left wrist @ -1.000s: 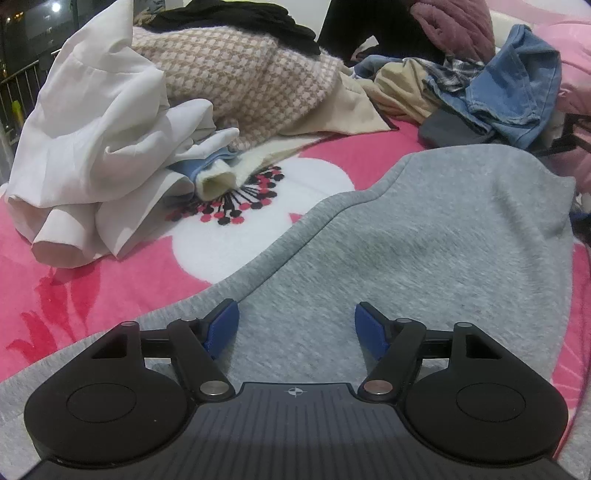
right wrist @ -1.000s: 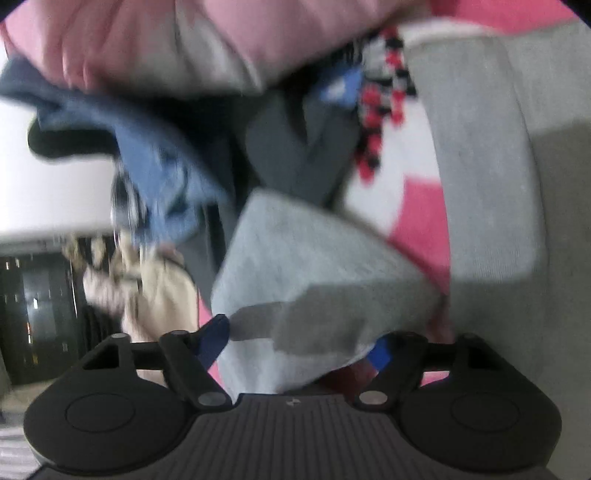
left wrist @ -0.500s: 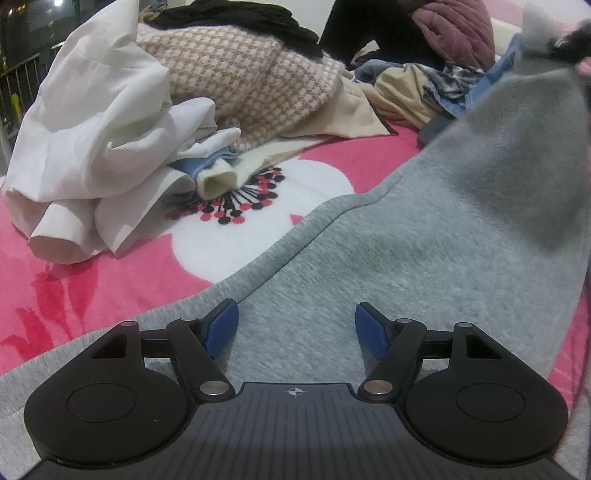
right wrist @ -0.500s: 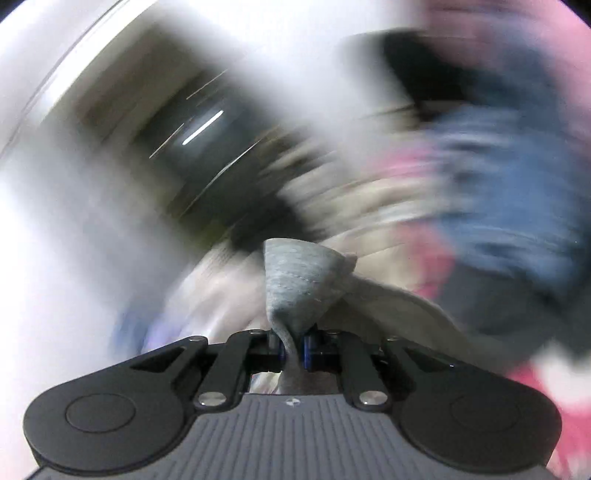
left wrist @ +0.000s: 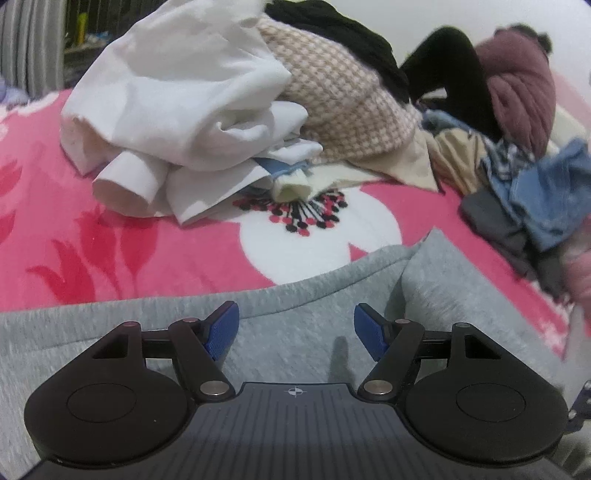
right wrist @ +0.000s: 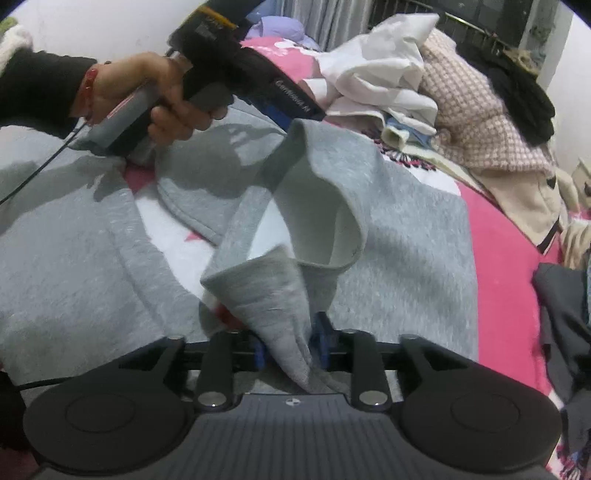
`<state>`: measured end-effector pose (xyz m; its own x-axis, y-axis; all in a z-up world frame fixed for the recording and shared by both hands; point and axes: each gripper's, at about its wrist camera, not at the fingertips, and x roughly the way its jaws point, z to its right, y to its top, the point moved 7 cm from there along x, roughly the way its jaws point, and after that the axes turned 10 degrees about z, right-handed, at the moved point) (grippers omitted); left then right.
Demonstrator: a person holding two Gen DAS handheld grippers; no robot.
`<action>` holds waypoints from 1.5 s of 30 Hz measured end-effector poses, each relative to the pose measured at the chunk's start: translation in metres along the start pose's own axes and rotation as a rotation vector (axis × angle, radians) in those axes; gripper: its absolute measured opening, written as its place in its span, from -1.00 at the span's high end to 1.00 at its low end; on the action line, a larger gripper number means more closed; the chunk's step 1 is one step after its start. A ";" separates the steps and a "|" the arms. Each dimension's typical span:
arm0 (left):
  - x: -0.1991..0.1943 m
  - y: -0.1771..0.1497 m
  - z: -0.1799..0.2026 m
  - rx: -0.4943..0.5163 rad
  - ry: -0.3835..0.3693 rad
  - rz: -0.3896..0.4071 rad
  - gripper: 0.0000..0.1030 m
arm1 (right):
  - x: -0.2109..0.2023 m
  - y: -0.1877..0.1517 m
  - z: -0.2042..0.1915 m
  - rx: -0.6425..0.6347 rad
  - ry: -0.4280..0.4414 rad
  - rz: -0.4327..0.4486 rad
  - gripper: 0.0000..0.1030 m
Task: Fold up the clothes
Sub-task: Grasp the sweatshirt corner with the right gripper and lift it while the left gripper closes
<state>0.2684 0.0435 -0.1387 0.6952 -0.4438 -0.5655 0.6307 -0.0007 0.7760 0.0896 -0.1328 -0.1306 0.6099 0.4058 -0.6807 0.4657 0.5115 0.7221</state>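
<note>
a: where's our grey sweatshirt (right wrist: 413, 229) sitting?

b: spread over the pink flowered blanket (left wrist: 122, 236), close in front of us. from the left wrist view its edge runs across the near part of the bed, under our left gripper (left wrist: 295, 328).

a: and that gripper?

b: its blue pads stand well apart with nothing between them, only grey fabric lying below. it grips nothing.

a: what about our right gripper (right wrist: 291, 350)?

b: a bunched fold of the sweatshirt rises between its blue pads, and its jaws are opening. the fold still fills the gap and we see the pads against the cloth on both sides. the lifted part arches up and over, showing the paler inside of the fabric.

a: can we see our left hand (right wrist: 147, 92) from there?

b: yes, at the far left of the right wrist view, wrapped around the handle of the left gripper, a dark sleeve (right wrist: 33, 88) behind it.

a: anything else on the bed?

b: a heap at the far side: white shirt (left wrist: 177, 99), a beige checked knit (left wrist: 343, 96), a black garment (left wrist: 332, 26) on top. to the right, a blue denim piece (left wrist: 546, 192) over something dark grey.
</note>
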 end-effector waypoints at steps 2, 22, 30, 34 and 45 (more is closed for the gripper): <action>-0.004 0.003 -0.003 -0.025 -0.011 0.001 -0.35 | -0.009 0.003 -0.006 0.014 0.046 0.030 0.20; -0.002 -0.019 0.018 0.050 -0.114 -0.111 -0.30 | -0.044 -0.036 0.018 0.877 0.139 0.030 0.13; 0.003 -0.022 0.025 0.081 -0.089 -0.107 0.34 | -0.021 -0.073 0.036 1.272 0.203 0.034 0.10; 0.002 -0.018 0.027 0.046 -0.096 -0.093 0.82 | -0.018 -0.070 0.036 1.303 0.259 0.072 0.64; 0.017 0.057 0.054 -0.260 -0.217 0.021 0.88 | -0.060 -0.038 0.077 1.238 0.255 0.390 0.89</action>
<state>0.2982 -0.0125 -0.0890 0.6371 -0.6215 -0.4559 0.7032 0.2263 0.6740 0.0847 -0.2356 -0.1075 0.7631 0.5676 -0.3092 0.6452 -0.6407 0.4161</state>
